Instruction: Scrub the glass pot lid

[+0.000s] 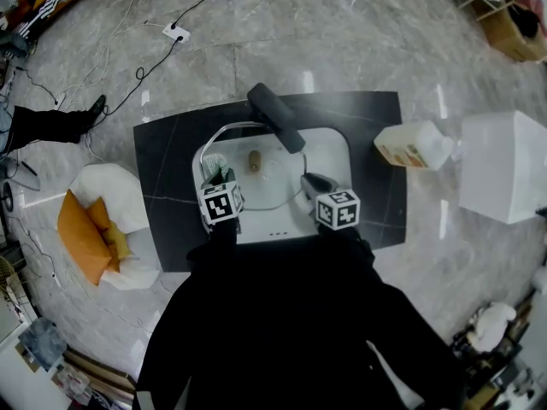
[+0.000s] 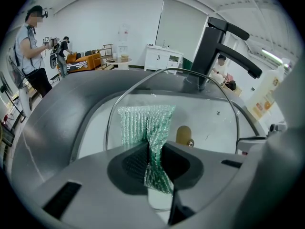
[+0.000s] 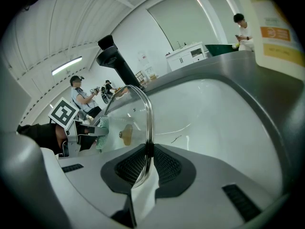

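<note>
In the head view, the left hand-held gripper is clenching a green mesh scrubbing cloth at the left side of the round, metal-rimmed glass pot lid. The lid is sitting in the white sink basin, which is set into the dark stone-look surface. The right hand-held gripper is meeting the lid's right edge. A white plastic bottle with an orange label is sitting at the surface's right edge, its print too small to read. The person's black sleeves are hiding the near rim of the basin.

In the left gripper view, the jaws are pressing together on the cloth, which is fanning out above them in front of the upright lid. The lid's wooden knob is showing just right of the cloth. The black angular tap is rising behind. The bottle is blurring at the right, its label illegible.

In the right gripper view, the jaws are pinching the lid's metal rim, with the lid standing edge-on. The bottle is being cut off by the frame. Its orange label is carrying a white logo and lines of print that cannot be made out.
</note>
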Tool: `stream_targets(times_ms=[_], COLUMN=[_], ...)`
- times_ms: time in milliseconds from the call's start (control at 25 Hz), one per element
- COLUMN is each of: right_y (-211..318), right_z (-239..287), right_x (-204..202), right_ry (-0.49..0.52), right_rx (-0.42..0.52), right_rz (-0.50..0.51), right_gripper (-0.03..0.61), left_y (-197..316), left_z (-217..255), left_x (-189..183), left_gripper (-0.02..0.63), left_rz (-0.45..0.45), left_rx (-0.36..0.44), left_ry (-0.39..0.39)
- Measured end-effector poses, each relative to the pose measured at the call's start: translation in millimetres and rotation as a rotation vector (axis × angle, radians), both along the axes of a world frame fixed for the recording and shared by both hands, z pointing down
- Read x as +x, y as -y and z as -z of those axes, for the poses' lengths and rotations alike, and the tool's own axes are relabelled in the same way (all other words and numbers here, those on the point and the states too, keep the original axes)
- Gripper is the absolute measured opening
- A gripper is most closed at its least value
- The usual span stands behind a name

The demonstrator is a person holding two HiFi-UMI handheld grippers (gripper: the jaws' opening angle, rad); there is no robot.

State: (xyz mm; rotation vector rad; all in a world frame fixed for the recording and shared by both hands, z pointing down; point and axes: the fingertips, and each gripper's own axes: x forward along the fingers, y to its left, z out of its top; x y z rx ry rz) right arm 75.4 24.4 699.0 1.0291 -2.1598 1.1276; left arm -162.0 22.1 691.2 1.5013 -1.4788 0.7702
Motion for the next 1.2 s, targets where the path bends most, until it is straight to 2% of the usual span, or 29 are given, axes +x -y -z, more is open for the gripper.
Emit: stream_targets(times_ms=[1200], right_y=[0], right_z=[4], right_x=[0], right_ry=[-0.001], right_rx=[-0.001], right_rz=[-0.006], right_gripper=[0.054], left_y=[9], left_z=[1], left_x=[46], left_gripper=[0.064], left_rz=[-0.061], left_rx=[-0.005], left_ry=[-0.077])
